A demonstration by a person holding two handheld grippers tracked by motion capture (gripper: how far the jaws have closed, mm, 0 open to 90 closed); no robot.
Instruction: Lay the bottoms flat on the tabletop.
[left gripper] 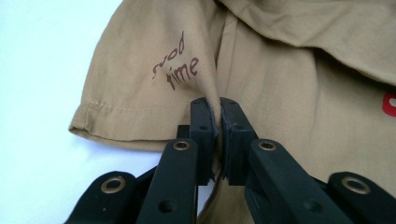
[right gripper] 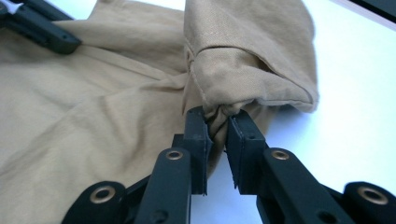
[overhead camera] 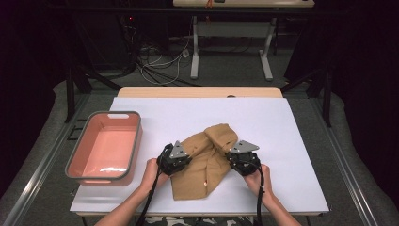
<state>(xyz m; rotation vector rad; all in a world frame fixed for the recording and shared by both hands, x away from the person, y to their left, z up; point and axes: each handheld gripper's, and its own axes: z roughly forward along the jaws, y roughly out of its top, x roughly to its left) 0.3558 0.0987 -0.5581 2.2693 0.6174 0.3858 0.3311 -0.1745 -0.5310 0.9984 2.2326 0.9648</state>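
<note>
One tan shirt [overhead camera: 207, 160] lies crumpled on the white counter [overhead camera: 282, 141], in its near half, between two hand-held grippers. The cloth is a matte woven cotton with stitched hems, bunched into soft folds. One short sleeve carries dark red handwritten lettering [left gripper: 176, 65] ("good time", as far as it reads), and a small red patch [left gripper: 389, 103] shows at the edge of the left gripper view.

The left gripper [left gripper: 214, 116] has its two black fingers clamped on a pinched ridge of the shirt just below the lettering, with the fabric squeezed thin between the pads. The right gripper [right gripper: 218, 122] has its two fingers closed on a gathered fold at the shirt's other side, just under a hemmed, rolled edge; a narrow wad of cloth fills the gap. The fingers are flat, blocky black plastic, joined by links with brass-coloured rivets. In the high view each gripper carries one grey three-cornered plate and one black cable.

One pink rectangular bin [overhead camera: 84, 155] with a grey rim and rounded corners stands on the counter's left side, well apart from the shirt. Its smooth inside is glossy.
</note>
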